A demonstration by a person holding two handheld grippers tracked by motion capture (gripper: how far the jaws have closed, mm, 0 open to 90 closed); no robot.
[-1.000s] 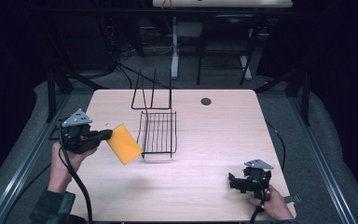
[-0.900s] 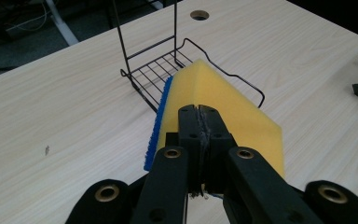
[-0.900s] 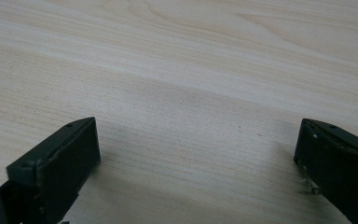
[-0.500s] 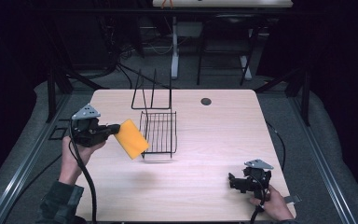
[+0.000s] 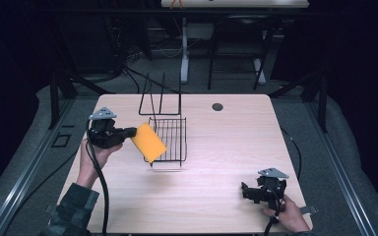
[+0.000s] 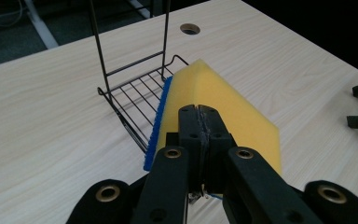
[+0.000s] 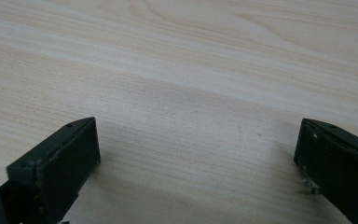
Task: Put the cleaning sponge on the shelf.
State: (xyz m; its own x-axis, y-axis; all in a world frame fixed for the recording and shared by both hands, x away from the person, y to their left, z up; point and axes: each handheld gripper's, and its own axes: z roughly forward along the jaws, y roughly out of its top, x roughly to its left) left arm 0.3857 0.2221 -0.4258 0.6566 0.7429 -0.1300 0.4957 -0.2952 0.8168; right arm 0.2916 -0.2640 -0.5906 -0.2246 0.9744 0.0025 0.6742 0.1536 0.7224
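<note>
Sponge (image 5: 148,143), yellow with a blue scrubbing edge, hangs tilted left of centre in the high view, clenched by its near corner in the left claw (image 5: 128,132), probably to slide into the wire rack (image 5: 170,137) just beyond. Right claw (image 5: 245,191) rests released on the desk (image 5: 226,142), lower right.

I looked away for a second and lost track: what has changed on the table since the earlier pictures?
The left gripper, shut on the yellow sponge, carried it up the table and rightward, to the wire rack; the sponge now overlaps the rack's left edge. Nothing was let go. The rack and the open right gripper stayed put.
</note>
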